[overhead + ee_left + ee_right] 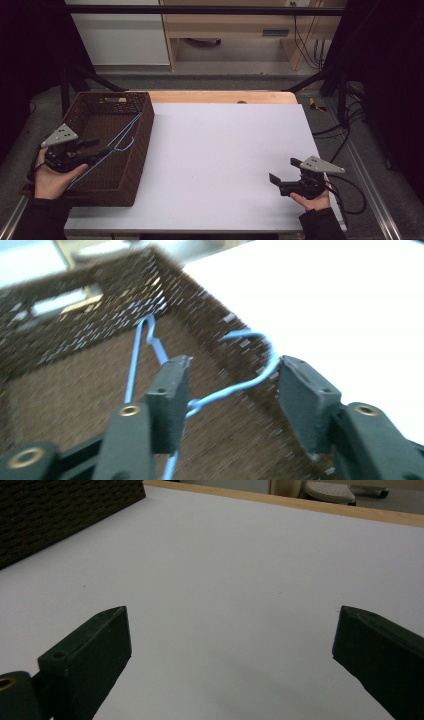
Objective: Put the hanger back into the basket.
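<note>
A blue wire hanger (125, 133) lies in the brown wicker basket (144, 145) at the table's left, its hook leaning on the right wall. My left gripper (101, 148) hovers over the basket's near half with its jaws apart. In the left gripper view the hanger (248, 383) runs through the gap of that gripper (232, 385), close to the left pad (172, 400) and clear of the right one. My right gripper (281, 170) is held low over the white board (225, 150) at the near right, open, and nothing sits between the jaws of the right gripper (232, 630).
The basket wall (200, 310) rises just ahead of the left jaws. A wooden table edge (220, 96) runs along the far side, and the basket's corner (60, 515) shows far left in the right gripper view. Black cables (350, 192) trail off the near right.
</note>
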Demonstrator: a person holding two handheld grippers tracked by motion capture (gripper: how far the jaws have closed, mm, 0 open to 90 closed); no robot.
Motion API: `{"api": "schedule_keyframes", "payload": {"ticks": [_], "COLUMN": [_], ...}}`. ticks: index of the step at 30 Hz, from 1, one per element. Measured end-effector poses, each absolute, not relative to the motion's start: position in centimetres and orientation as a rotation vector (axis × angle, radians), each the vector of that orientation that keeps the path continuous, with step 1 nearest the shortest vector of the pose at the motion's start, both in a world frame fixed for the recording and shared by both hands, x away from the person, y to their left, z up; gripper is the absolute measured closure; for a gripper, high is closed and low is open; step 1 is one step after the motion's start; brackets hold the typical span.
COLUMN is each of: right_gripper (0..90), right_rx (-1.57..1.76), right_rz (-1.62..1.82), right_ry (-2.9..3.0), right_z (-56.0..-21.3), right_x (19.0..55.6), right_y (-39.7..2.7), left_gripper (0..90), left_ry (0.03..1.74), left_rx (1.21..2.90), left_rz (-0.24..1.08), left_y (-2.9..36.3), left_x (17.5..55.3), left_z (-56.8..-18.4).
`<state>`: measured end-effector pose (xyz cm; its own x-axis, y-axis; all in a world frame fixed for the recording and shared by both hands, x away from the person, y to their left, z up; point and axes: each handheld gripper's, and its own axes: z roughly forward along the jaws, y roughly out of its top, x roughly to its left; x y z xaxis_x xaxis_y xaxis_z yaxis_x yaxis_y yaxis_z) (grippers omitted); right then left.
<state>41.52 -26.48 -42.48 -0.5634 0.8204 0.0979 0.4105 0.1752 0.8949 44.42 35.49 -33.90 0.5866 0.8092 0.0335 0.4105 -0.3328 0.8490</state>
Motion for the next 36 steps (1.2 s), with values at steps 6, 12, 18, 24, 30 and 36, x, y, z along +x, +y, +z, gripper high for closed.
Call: {"api": "schedule_keyframes", "payload": {"ticks": [6,12,18,24,30,36], "right_gripper": [2.7,2.6,2.6,2.6,2.7,2.7], "right_rx": [1.158,1.148,1.154,1.145,1.137,1.142], "right_rz": [1.372,1.369,1.379,1.376,1.372,1.376], "right_ry": [2.042,2.041,2.033,2.043,2.045,2.042], "right_z": [-42.4,-42.3,-42.2,-42.2,-42.2,-42.2], "right_x": [41.5,41.4,41.4,41.4,41.3,41.3], "right_y": [-26.4,-26.5,-26.5,-26.5,-26.6,-26.5], "left_gripper": [27.2,21.6,13.4,9.6,10.1,10.6], "left_ry": [0.905,0.856,0.822,0.826,0.824,0.837], "left_rx": [1.901,1.845,1.835,1.804,1.826,1.837], "left_rz": [0.597,0.564,0.557,0.536,0.541,0.521], "left_y": [32.8,30.1,27.0,24.4,23.4,23.5], "left_x": [42.8,41.7,41.0,40.6,40.5,40.7], "left_z": [-33.7,-33.8,-34.8,-36.0,-37.4,-38.6]}}
